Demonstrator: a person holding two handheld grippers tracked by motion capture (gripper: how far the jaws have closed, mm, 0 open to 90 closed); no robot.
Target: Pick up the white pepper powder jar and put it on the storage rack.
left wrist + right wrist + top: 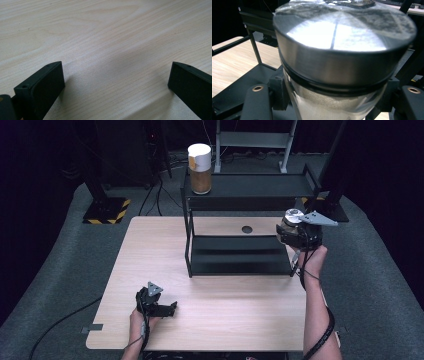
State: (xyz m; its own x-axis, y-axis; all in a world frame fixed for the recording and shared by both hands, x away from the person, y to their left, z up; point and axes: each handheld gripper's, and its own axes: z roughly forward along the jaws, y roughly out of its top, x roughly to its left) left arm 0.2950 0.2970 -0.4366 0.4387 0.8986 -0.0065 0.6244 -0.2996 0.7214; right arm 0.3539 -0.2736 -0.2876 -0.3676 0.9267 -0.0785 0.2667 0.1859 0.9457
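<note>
Right tool [295,227] grips a jar [342,57] beside the shelf's [240,256] right edge; left tool [167,309] wide.

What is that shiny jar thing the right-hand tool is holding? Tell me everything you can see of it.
The jar is a clear-walled container with a broad, flat, brushed-metal lid and a dark ring beneath the lid's rim. Something pale and grainy fills it up to near the lid. It stands about upright, clamped between the black jaws of the right gripper, which press on its sides below the lid. The person holds it in the air at the right end of the black shelf rack, resting on nothing else visible.
</note>
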